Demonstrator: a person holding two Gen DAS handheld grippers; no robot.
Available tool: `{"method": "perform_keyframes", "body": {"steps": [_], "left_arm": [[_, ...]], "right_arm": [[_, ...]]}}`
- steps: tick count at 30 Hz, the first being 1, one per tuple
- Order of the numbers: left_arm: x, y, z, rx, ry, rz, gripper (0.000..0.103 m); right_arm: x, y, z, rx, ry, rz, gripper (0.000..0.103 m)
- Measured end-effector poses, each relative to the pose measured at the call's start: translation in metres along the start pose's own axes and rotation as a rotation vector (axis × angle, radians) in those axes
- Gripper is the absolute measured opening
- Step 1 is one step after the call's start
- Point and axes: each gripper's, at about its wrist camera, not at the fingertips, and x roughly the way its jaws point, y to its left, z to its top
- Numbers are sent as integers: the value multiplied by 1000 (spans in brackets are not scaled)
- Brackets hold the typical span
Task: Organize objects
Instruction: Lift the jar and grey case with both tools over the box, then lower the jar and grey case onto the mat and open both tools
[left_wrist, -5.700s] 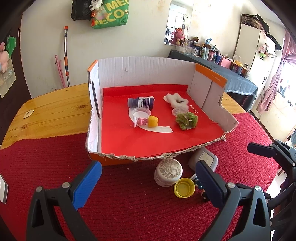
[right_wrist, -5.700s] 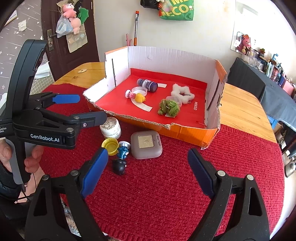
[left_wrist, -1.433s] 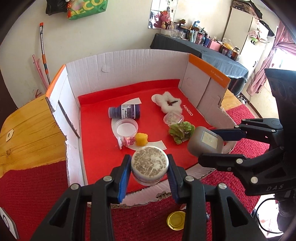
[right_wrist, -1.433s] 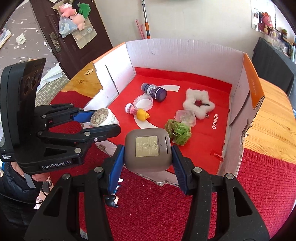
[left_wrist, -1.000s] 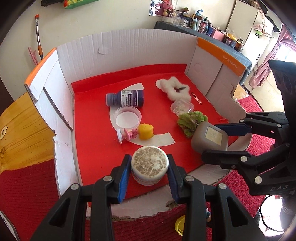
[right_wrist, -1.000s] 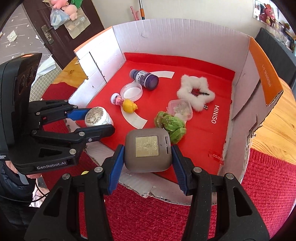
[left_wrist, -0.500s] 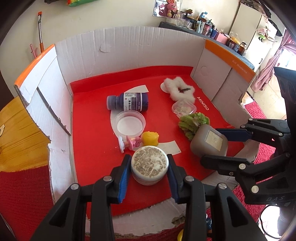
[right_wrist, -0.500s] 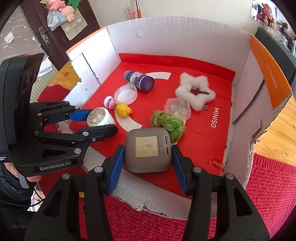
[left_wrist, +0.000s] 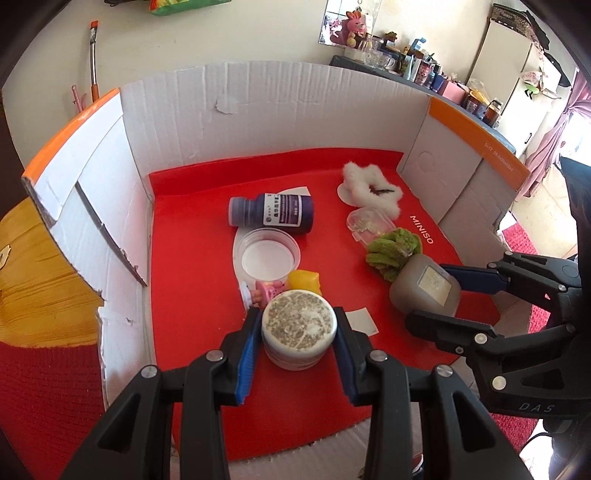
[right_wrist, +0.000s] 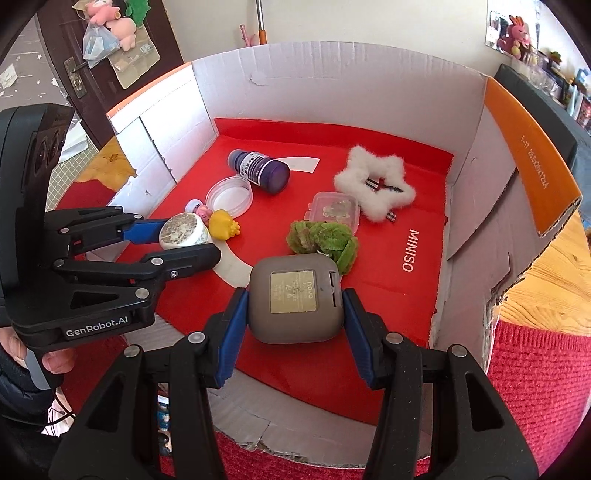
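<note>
My left gripper (left_wrist: 297, 341) is shut on a round white jar (left_wrist: 299, 334) with a speckled lid, held over the red floor of the cardboard box (left_wrist: 258, 110), just in front of a pink and yellow toy (left_wrist: 291, 286). My right gripper (right_wrist: 293, 312) is shut on a grey rounded case (right_wrist: 295, 297) with a gold label, low over the box's front part, in front of a green plush lump (right_wrist: 325, 240). In the right wrist view the left gripper (right_wrist: 173, 242) and its jar (right_wrist: 183, 230) hang at the left. The case (left_wrist: 424, 286) also shows at the right of the left wrist view.
Inside the box lie a purple bottle (left_wrist: 271, 216), a clear round lid (left_wrist: 267, 254), a small clear tub (left_wrist: 369, 223) and a white fluffy star (left_wrist: 371, 190). Box walls rise on three sides; the torn front edge (right_wrist: 258, 421) is low. A red cloth (right_wrist: 535, 369) covers the wooden table.
Both grippers have moved a little further in over the box floor with the jar and the case still held. The jar now sits closer to the pink and yellow toy.
</note>
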Motion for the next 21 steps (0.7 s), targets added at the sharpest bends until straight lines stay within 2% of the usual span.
{"method": "perform_keyframes", "body": {"steps": [9,21], "left_arm": [[1,7,0,-12,-31,12,39],[1,7,-3,-8,-44,32,39]], "right_arm": [[7,-2,4,4,-21,-48,49],[10,-2,3,7,-35,-51,49]]}}
